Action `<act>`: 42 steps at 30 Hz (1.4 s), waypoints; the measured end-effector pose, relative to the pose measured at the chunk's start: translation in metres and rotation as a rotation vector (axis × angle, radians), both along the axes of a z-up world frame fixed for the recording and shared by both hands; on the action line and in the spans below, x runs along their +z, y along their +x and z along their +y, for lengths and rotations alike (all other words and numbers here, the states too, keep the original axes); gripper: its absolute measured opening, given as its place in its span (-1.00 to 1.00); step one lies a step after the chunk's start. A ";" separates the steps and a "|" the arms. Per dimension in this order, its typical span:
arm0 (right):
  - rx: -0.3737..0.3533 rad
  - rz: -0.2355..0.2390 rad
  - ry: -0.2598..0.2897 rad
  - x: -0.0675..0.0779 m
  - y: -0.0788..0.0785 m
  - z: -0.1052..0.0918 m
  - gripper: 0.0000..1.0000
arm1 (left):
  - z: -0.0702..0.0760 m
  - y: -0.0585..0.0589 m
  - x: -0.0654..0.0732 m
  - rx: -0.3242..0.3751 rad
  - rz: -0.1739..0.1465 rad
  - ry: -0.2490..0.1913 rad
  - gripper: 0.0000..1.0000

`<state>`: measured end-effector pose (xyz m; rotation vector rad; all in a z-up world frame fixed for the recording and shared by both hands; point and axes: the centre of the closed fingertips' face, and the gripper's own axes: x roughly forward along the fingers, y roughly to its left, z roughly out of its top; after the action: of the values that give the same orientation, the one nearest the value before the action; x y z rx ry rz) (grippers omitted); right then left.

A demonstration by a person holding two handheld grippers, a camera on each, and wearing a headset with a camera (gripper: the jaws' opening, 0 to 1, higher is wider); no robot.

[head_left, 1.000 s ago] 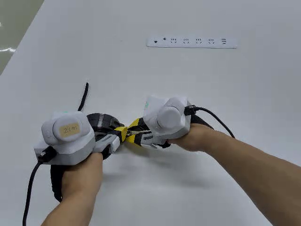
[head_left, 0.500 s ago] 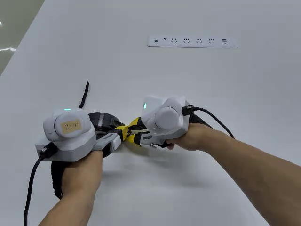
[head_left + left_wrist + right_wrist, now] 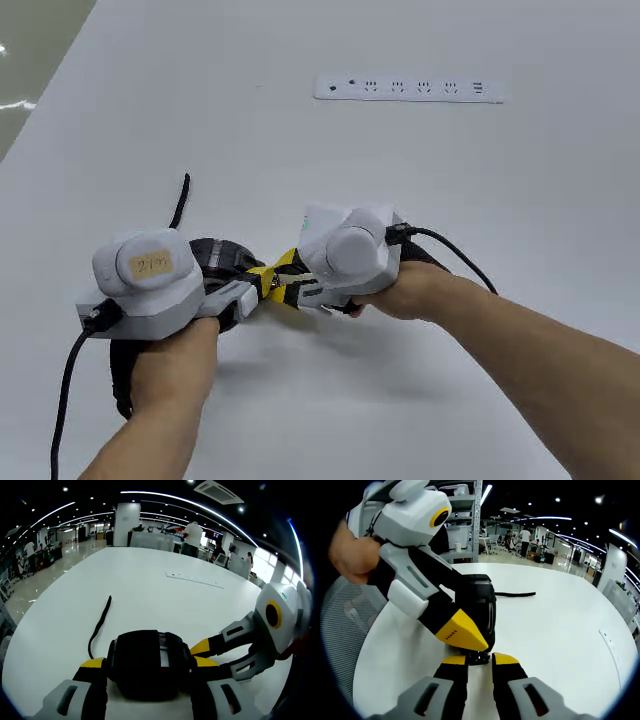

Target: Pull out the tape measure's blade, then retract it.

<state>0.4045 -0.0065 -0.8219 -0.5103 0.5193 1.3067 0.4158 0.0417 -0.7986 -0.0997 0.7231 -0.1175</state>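
A black tape measure (image 3: pixel 218 260) rests on the white table, with my left gripper (image 3: pixel 236 296) shut across its case. In the left gripper view the case (image 3: pixel 148 661) sits between the yellow-tipped fingers (image 3: pixel 93 663). My right gripper (image 3: pixel 281 284) meets it from the right. In the right gripper view my right gripper (image 3: pixel 479 659) is shut on the small dark blade tip (image 3: pixel 479 656) at the foot of the case (image 3: pixel 479 605). The blade is barely drawn out. The left gripper (image 3: pixel 451 629) crosses that view from the left.
The tape measure's black wrist strap (image 3: pixel 178 205) trails away to the far left on the table. A white power strip (image 3: pixel 408 88) lies at the far side. Cables run back from both grippers. The table's left edge (image 3: pixel 40 95) borders a shiny floor.
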 end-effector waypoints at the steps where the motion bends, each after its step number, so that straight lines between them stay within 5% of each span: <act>1: 0.000 0.000 0.000 0.000 0.000 0.000 -0.61 | 0.000 0.000 0.000 0.000 0.000 0.000 0.30; 8: -0.022 0.004 0.009 0.000 0.002 -0.003 -0.29 | 0.002 0.001 0.002 -0.007 -0.008 0.015 0.45; 14: -0.042 0.024 0.034 0.002 0.002 -0.002 0.19 | 0.004 0.004 0.006 -0.025 -0.031 0.042 0.63; 18: -0.054 0.033 0.060 0.005 0.001 0.000 0.67 | 0.004 0.009 0.012 -0.045 -0.058 0.064 0.86; 23: -0.062 0.035 0.094 0.010 0.001 0.002 1.00 | 0.002 0.012 0.016 -0.071 -0.076 0.073 1.00; 42: -0.085 0.062 0.123 0.018 0.000 -0.006 1.00 | 0.001 0.008 0.017 -0.122 -0.065 0.088 1.00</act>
<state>0.4042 -0.0123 -0.8035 -0.3436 0.5035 1.2671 0.4237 0.0431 -0.7817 0.0327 0.6685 -0.2040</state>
